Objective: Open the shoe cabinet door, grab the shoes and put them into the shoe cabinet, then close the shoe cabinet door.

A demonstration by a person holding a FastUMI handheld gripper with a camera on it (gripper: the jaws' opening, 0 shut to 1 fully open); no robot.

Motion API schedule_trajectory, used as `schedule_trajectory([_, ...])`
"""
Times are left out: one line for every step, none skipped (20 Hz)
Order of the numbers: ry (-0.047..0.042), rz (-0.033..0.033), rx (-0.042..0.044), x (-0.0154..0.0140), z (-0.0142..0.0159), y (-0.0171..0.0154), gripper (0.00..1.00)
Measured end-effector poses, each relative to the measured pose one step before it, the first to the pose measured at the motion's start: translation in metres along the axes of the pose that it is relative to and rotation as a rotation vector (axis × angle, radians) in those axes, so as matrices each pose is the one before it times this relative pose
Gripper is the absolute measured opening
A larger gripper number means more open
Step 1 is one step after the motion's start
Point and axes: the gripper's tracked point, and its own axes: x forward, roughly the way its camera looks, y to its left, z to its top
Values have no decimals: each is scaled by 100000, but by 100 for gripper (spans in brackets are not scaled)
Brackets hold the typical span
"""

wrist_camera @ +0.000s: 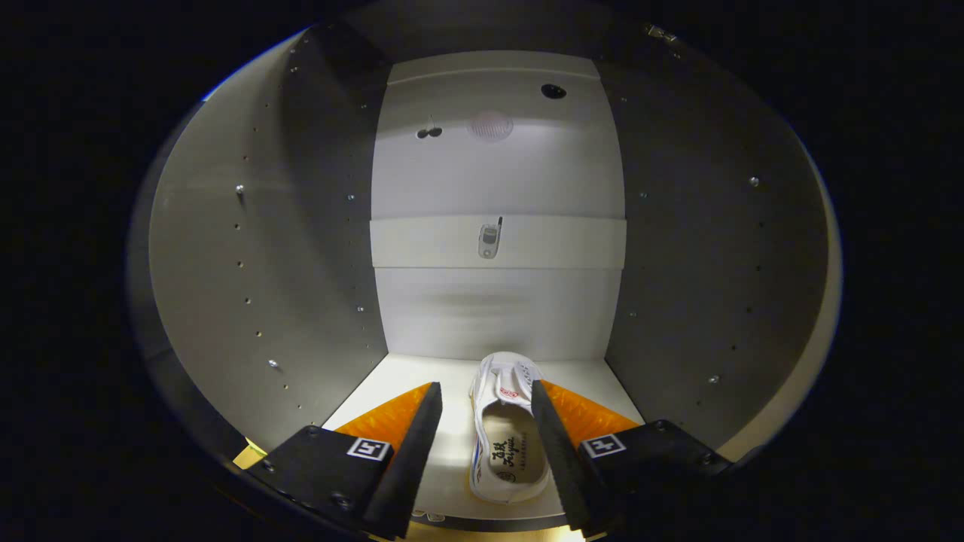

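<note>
One shoe (506, 433) lies on the floor of the open shoe cabinet (263, 248), toe pointing toward the back panel, with bare pale walls around it. It is a white low-top with red and blue trim and dark lettering on the insole. I see my gripper (486, 399) spread wide, its fingers apart, the shoe lying between them closer to the right finger, neither pressing on it.

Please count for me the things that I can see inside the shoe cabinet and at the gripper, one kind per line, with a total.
White shoe, lying on the cabinet floor between the open fingers, nearer the right finger: 1
Small phone-like object on the back wall band: 1
Gripper, fingers apart: 1
Total: 3
</note>
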Motion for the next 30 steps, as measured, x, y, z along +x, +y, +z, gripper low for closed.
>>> schedule_trajectory([-384, -247, 135, -929, 273, 192, 88])
schedule_trajectory([-492, -152, -60, -900, 284, 163, 99])
schedule_trajectory([-515, -284, -238, -1105, 259, 207, 97])
schedule_trajectory([-490, -263, -149, -1093, 226, 244, 96])
schedule_trajectory([-545, -357, 144, -1219, 201, 205, 96])
schedule_trajectory([-495, -414, 398, -1433, 186, 210, 96])
schedule_trajectory([-362, -227, 669, -1449, 191, 234, 96])
schedule_trajectory([-626, 36, 781, -1646, 224, 294, 96])
schedule_trajectory([-190, -344, 492, -1794, 142, 238, 96])
schedule_trajectory([-415, -909, -50, -1838, 136, 98, 96])
schedule_trajectory([-510, -742, -212, -1893, 191, 118, 96])
schedule_trajectory([-602, -426, -23, -2031, 191, 123, 96])
schedule_trajectory([-640, -223, 349, -2207, 207, 134, 96])
schedule_trajectory([34, -337, 467, -1742, 109, -66, 96])
schedule_trajectory([1006, -217, 862, -2096, -154, -164, 96])
schedule_trajectory([1440, -283, 1132, -2182, -327, -163, 96])
schedule_trajectory([725, -386, 1133, -2049, -236, -243, 96])
schedule_trajectory([309, -570, 1072, -2160, -86, -376, 96])
schedule_trajectory([60, 351, 777, -1648, -36, -235, 96])
schedule_trajectory([-332, 7, 1072, -1565, -38, -228, 97])
schedule_trajectory([-580, 978, 1024, -1669, 127, -169, 97])
schedule_trajectory([-706, 559, 741, -1787, 184, -257, 97])
schedule_trajectory([-738, 809, 246, -1347, 212, -350, 98])
schedule_trajectory([-736, 668, -655, -1302, 106, -276, 98])
schedule_trajectory([-864, 265, -1515, -1224, 39, -569, 98])
schedule_trajectory([-1296, 1064, -847, -1411, 200, -697, 98])
schedule_trajectory([-1266, 2492, -362, -1408, 314, -198, 98])
schedule_trajectory([-497, 2737, -1102, -1253, 142, -353, 98])
schedule_trajectory([534, 2787, -1541, -1426, -121, -628, 98])
schedule_trajectory([-726, 2209, -1576, -1328, 247, -749, 98])
